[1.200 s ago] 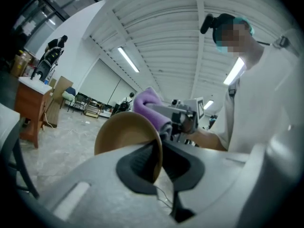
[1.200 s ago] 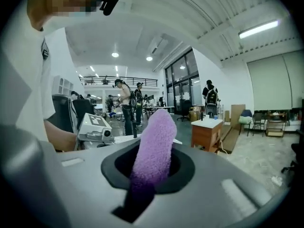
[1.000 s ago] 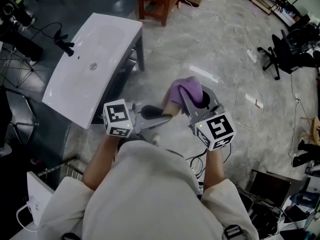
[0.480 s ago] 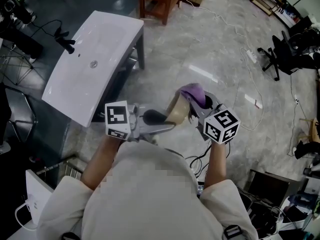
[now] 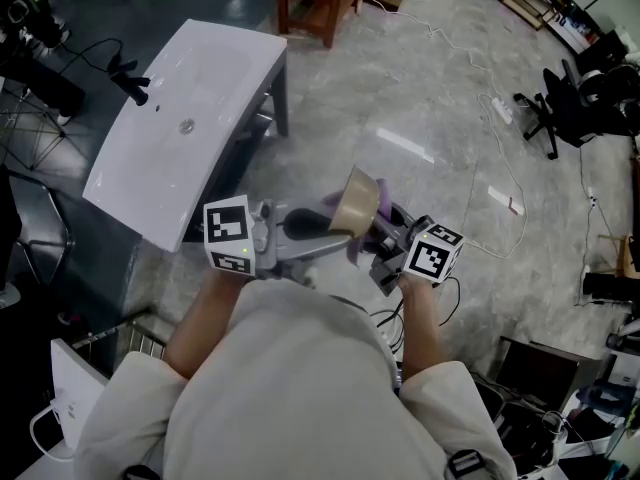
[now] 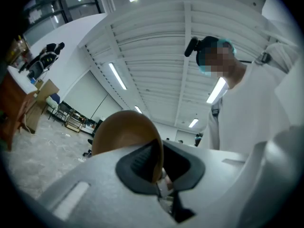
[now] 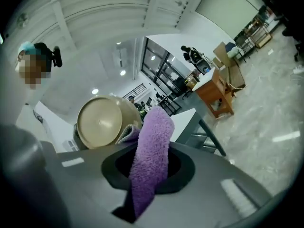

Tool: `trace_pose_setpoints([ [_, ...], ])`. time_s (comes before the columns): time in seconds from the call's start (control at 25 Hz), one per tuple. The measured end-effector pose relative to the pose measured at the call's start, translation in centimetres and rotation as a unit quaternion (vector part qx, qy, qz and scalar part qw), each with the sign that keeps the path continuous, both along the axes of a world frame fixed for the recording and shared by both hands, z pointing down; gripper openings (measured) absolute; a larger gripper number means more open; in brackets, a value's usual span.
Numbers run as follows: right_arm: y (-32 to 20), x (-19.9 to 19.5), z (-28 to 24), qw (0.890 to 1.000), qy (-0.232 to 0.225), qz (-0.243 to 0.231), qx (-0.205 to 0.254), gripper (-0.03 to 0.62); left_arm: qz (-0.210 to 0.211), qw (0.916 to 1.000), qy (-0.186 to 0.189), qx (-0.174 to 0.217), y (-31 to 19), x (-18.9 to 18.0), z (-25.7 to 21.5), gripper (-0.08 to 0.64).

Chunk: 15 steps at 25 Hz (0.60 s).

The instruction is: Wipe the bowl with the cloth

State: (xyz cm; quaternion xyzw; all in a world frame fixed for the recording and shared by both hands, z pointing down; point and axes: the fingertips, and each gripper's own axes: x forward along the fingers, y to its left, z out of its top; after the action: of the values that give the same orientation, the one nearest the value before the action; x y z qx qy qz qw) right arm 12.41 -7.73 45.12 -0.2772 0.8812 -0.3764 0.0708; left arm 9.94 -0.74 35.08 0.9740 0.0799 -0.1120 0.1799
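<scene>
A white sink is standing at 10 o'clock while a person is holding a tan bowl on edge in midair, the left gripper clamping its rim from 9 o'clock, the right gripper at 3 o'clock squeezing a purple cloth in its jaws just beside it

White rectangular washbasin with black tap, left. Brown wooden stool beyond it. Black office chair right; white power strip on grey stone floor.
</scene>
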Motion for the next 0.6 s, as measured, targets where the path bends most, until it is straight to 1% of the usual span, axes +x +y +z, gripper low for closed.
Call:
trace_pose_setpoints([
  [0.12, 1.8, -2.5, 0.6, 0.999, -0.001, -0.032, -0.012, 0.046, -0.021, 0.9998, -0.005, -0.002, -0.9, -0.3, 0.3, 0.012],
  [0.24, 2.9, -3.9, 0.5, 0.999, -0.018, -0.048, -0.016, 0.048, -0.036, 0.9992, -0.015, -0.003, -1.6, -0.7, 0.6, 0.012],
  [0.44, 3.9, -4.2, -0.5, 0.998, -0.033, -0.048, -0.024, 0.048, -0.055, 0.9982, -0.025, 0.005, -2.3, -0.6, 1.0, 0.011],
  [0.6, 4.8, -3.7, -1.7, 0.998, -0.054, -0.036, -0.023, 0.048, -0.078, 0.9954, -0.053, 0.011, -3.2, -0.5, 2.0, 0.011],
])
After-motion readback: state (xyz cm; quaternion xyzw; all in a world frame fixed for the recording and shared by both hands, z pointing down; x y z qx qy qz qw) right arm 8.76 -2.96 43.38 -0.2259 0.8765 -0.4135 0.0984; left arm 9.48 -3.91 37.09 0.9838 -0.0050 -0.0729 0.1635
